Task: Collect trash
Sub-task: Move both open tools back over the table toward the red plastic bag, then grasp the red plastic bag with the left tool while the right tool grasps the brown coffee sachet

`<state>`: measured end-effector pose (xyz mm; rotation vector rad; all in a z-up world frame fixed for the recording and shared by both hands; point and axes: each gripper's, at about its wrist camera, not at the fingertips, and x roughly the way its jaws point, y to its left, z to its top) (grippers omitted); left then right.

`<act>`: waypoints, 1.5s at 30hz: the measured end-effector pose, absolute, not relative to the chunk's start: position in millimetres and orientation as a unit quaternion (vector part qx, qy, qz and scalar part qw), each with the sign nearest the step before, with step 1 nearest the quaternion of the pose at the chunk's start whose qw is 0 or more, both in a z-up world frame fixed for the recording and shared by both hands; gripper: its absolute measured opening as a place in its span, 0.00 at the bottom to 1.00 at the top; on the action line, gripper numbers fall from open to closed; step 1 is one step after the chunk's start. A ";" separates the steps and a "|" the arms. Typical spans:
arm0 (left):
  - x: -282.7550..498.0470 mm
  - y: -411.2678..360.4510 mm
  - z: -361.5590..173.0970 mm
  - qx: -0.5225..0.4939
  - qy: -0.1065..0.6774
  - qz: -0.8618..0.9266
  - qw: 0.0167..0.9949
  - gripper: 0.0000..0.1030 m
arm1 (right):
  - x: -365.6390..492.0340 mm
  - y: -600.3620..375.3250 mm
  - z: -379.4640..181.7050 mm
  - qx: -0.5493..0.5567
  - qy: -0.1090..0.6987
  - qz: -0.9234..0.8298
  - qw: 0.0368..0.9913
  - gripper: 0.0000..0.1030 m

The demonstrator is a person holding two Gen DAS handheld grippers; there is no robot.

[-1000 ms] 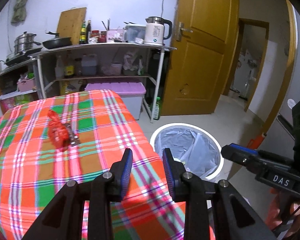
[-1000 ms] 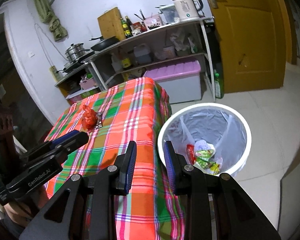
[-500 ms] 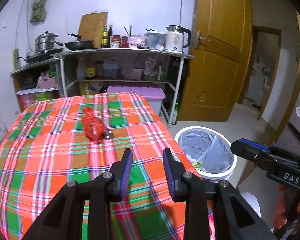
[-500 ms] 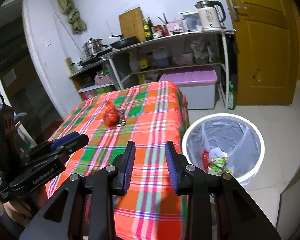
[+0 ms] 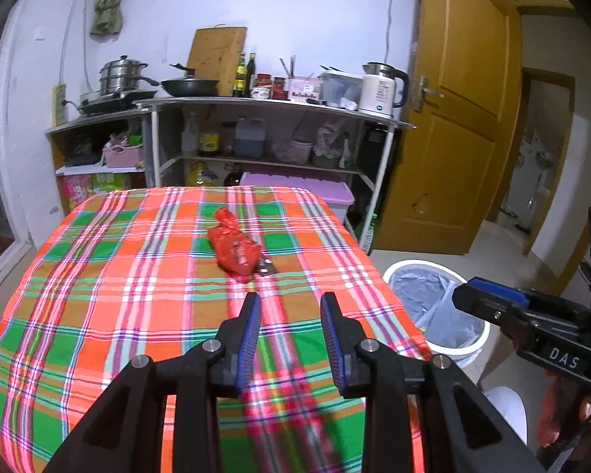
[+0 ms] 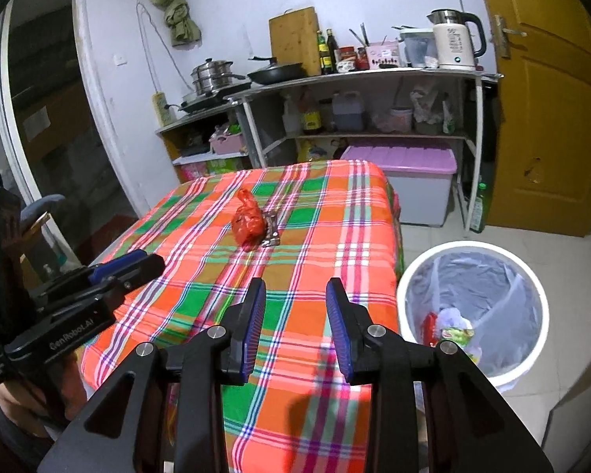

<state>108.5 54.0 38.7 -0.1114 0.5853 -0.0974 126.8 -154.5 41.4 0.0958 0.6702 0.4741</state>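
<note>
A knotted red plastic bag (image 5: 234, 246) lies on the plaid tablecloth (image 5: 98, 295), with a small silvery wrapper (image 5: 266, 266) touching its right side. It also shows in the right wrist view (image 6: 248, 222). My left gripper (image 5: 289, 311) is open and empty, above the table and short of the bag. My right gripper (image 6: 295, 299) is open and empty over the table's near right part. A white trash bin (image 6: 472, 307) with a grey liner stands on the floor right of the table and holds some wrappers (image 6: 451, 329).
A metal shelf unit (image 5: 264, 106) with pots, bottles and a kettle (image 5: 380, 88) stands behind the table. A purple-lidded box (image 6: 406, 181) sits under it. A wooden door (image 5: 457, 118) is at the right. The other gripper shows in each view's edge.
Both grippers have pulled back and swung left from the bin toward the table. The red bag now sits nearer the centre of both views. Both jaws stay open.
</note>
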 end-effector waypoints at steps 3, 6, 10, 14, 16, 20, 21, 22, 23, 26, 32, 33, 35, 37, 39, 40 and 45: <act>110.8 66.6 35.8 -0.062 0.287 -0.040 0.955 0.30 | 137.2 -144.3 37.6 0.041 0.332 0.239 0.912 0.32; 117.4 76.6 33.3 -0.071 0.290 -0.034 0.954 0.30 | 148.2 -136.3 34.5 0.035 0.337 0.244 0.908 0.33; 129.6 86.2 30.8 -0.076 0.295 -0.032 0.952 0.30 | 162.1 -127.0 31.7 0.033 0.344 0.250 0.904 0.44; 146.6 94.1 28.6 -0.080 0.303 -0.031 0.949 0.30 | 175.4 -118.5 31.2 0.030 0.346 0.254 0.903 0.44; 156.2 96.9 27.8 -0.081 0.306 -0.030 0.948 0.30 | 181.6 -114.8 31.4 0.030 0.346 0.256 0.902 0.44; 176.5 100.7 25.9 -0.080 0.314 -0.022 0.946 0.31 | 193.0 -110.2 32.6 0.030 0.344 0.256 0.903 0.44; 181.2 101.1 25.8 -0.080 0.315 -0.022 0.945 0.31 | 195.1 -109.7 32.7 0.029 0.344 0.255 0.903 0.44; 188.1 101.0 25.2 -0.081 0.318 -0.020 0.944 0.31 | 198.1 -108.8 32.6 0.028 0.344 0.253 0.904 0.44; 193.1 101.1 24.8 -0.083 0.321 -0.020 0.943 0.31 | 201.5 -108.0 32.0 0.027 0.343 0.252 0.904 0.44; 211.4 100.7 22.5 -0.086 0.327 -0.020 0.941 0.39 | 211.8 -107.8 29.6 0.028 0.347 0.249 0.904 0.44; 247.7 100.7 13.9 -0.099 0.338 -0.019 0.936 0.45 | 228.3 -113.4 20.1 0.035 0.357 0.243 0.901 0.44; 253.9 101.6 12.2 -0.102 0.340 -0.016 0.935 0.45 | 231.5 -114.7 18.3 0.036 0.359 0.241 0.901 0.44; 268.3 104.4 7.2 -0.111 0.344 -0.010 0.932 0.45 | 236.1 -115.6 14.9 0.038 0.363 0.239 0.900 0.44; 283.2 107.8 1.1 -0.121 0.349 -0.002 0.929 0.50 | 240.9 -116.1 12.1 0.039 0.366 0.239 0.898 0.44; 293.1 111.3 -5.1 -0.128 0.354 0.006 0.926 0.52 | 246.4 -116.1 8.6 0.040 0.370 0.238 0.897 0.44; 299.5 112.4 -9.0 -0.133 0.359 0.007 0.924 0.52 | 248.0 -117.0 6.8 0.040 0.372 0.239 0.896 0.44; 322.7 112.0 -32.1 -0.138 0.384 0.013 0.913 0.52 | 258.9 -116.7 -2.8 0.041 0.381 0.238 0.893 0.44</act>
